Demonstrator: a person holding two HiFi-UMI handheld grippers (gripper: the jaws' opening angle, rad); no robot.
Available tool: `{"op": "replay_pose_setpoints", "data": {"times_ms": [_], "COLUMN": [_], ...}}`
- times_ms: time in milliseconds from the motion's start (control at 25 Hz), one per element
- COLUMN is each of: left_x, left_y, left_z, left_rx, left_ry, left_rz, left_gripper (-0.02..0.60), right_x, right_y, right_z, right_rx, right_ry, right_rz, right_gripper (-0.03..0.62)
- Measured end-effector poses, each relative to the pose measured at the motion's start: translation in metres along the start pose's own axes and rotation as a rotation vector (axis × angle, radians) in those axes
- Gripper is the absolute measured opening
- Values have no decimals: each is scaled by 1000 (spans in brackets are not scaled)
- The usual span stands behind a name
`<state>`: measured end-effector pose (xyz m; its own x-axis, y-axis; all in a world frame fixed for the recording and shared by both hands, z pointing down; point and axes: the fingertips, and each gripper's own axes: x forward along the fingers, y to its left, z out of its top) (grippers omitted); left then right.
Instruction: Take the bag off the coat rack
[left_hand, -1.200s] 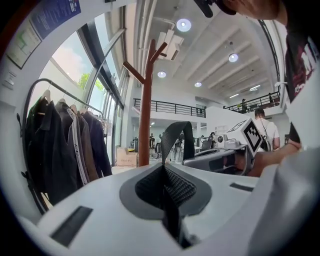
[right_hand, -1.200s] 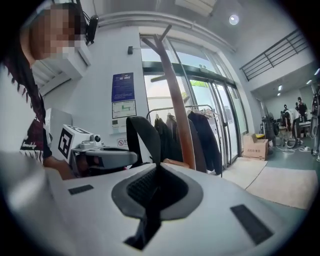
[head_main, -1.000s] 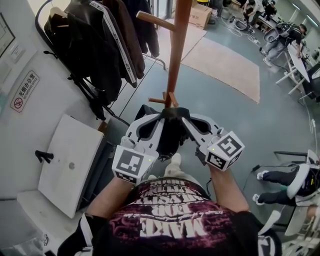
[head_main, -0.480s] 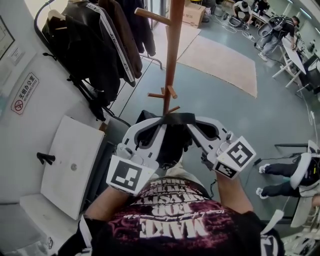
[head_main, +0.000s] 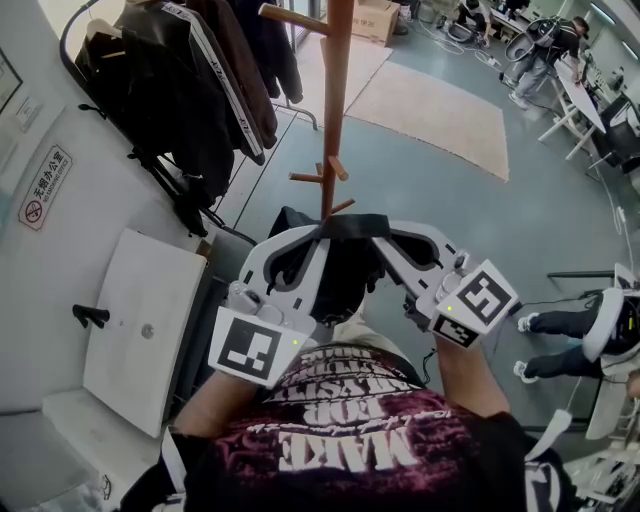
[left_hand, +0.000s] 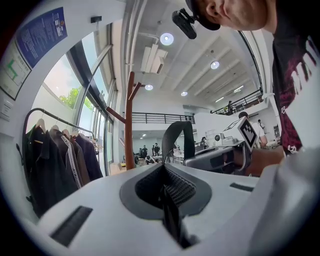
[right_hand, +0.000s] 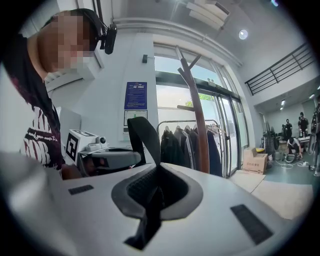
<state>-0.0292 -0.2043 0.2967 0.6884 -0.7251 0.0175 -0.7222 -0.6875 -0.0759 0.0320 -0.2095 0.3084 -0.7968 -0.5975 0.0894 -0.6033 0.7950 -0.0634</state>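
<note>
In the head view a black bag (head_main: 338, 278) hangs between my two grippers, close to the person's body. Its black strap (head_main: 350, 224) runs across from one gripper to the other. My left gripper (head_main: 322, 236) is shut on the strap's left end and my right gripper (head_main: 378, 232) on its right end. The wooden coat rack (head_main: 334, 110) stands just beyond, and its low pegs (head_main: 325, 178) are bare. In the left gripper view the strap (left_hand: 177, 140) loops up out of the shut left gripper (left_hand: 167, 196). In the right gripper view the strap (right_hand: 145, 137) rises from the shut right gripper (right_hand: 152, 197).
A garment rail with dark jackets (head_main: 200, 90) stands at the left by the white wall. A white cabinet top (head_main: 140, 330) lies at the lower left. A beige carpet (head_main: 430, 100) and a cardboard box (head_main: 375, 20) are beyond the rack. A seated person's legs (head_main: 560, 340) are at the right.
Both grippers stay shut on the strap. Their marker cubes have drifted a little further apart, the right one going rightwards, and the coat rack has shifted slightly left in the view.
</note>
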Motion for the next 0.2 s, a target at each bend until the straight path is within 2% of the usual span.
{"op": "replay_pose_setpoints", "data": {"times_ms": [200], "left_x": [4], "left_y": [-1], "left_z": [-2], "left_rx": [5], "left_ry": [3], "left_rz": [-1], "left_gripper": [8], "right_x": [0], "right_y": [-4], "right_z": [-4], "right_rx": [5], "right_ry": [6], "right_rz": [-1], "right_gripper": [11]}}
